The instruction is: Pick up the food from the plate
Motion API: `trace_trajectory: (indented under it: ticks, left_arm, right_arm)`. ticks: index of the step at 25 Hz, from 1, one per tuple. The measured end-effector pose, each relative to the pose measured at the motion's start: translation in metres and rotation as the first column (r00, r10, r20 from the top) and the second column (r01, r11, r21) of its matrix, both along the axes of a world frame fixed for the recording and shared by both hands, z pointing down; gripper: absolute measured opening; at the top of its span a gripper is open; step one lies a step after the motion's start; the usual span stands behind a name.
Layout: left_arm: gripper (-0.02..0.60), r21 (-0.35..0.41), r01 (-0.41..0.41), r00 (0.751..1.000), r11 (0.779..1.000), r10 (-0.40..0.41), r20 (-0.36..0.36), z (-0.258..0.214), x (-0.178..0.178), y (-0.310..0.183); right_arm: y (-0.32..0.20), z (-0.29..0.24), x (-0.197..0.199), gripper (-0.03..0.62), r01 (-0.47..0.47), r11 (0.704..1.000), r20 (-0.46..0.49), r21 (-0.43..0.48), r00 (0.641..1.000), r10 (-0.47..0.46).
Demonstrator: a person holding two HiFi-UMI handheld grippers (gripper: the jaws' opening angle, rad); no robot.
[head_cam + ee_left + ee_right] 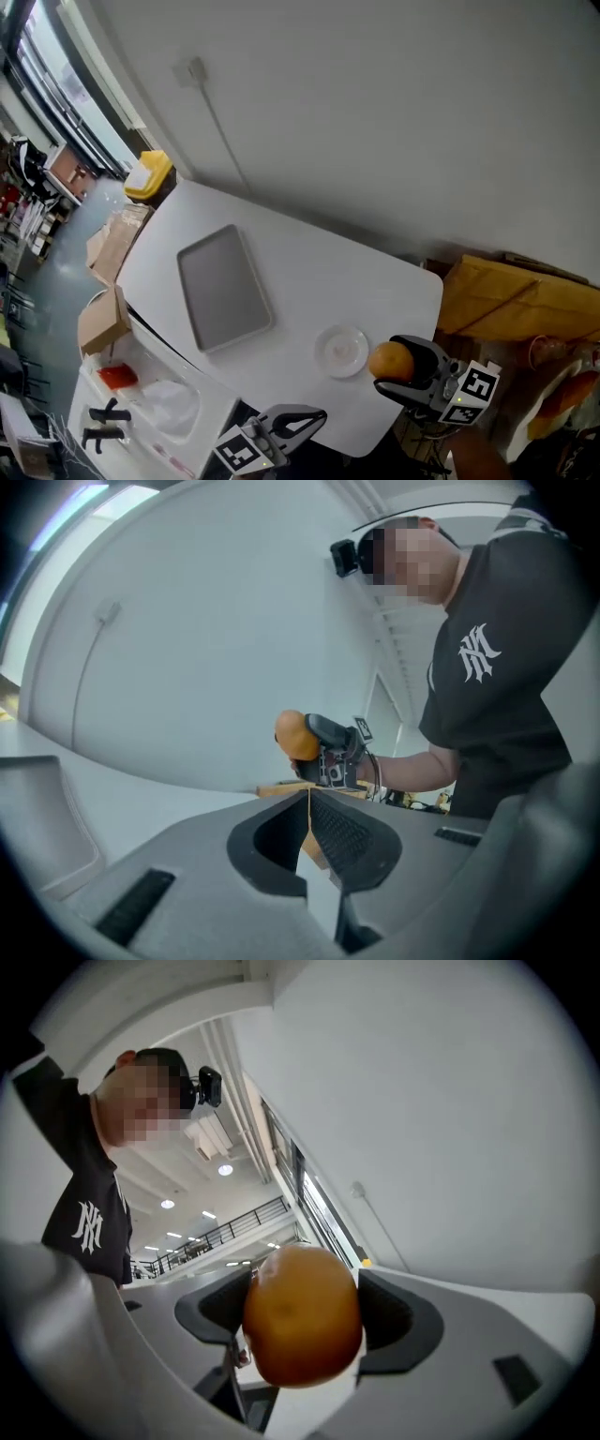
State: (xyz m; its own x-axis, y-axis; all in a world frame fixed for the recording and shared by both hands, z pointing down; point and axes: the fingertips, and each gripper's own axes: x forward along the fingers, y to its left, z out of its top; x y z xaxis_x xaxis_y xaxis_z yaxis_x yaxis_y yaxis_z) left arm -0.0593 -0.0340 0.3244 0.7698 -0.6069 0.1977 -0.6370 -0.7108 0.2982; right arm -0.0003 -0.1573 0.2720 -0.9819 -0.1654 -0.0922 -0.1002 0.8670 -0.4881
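Observation:
An orange round piece of food sits between the pads of my right gripper, which is shut on it and holds it up off the table's right end. In the right gripper view the orange food fills the space between the jaws. The small clear plate lies bare on the white table, just left of the food. My left gripper hangs at the table's near edge with its jaws closed together and nothing in them. The left gripper view shows the orange food in the right gripper.
A grey tray lies on the table's middle left. A yellow object stands at the far left corner. Cardboard boxes and a red item sit left of the table, a yellow-brown padded parcel to the right.

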Motion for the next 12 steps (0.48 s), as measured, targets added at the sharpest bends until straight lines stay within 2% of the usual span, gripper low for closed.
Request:
trace_trajectory:
  ticks: [6, 9, 12]
  left_arm:
    - [0.006, 0.098, -0.010, 0.999, 0.995, 0.014, -0.034, -0.076, 0.003, 0.058]
    - [0.006, 0.159, -0.036, 0.999, 0.987, 0.042, -0.035, -0.109, 0.008, 0.086]
    - [0.006, 0.235, -0.077, 0.996, 0.969, 0.085, -0.027, -0.137, 0.015, 0.122]
  right_arm:
    - [0.086, -0.113, 0.014, 0.352, 0.000, 0.995, 0.141, 0.097, 0.990, -0.014]
    - [0.136, -0.146, 0.018, 0.352, -0.013, 0.991, 0.181, 0.135, 0.983, -0.012]
    - [0.185, -0.164, 0.023, 0.351, -0.009, 0.990, 0.233, 0.141, 0.972, -0.024]
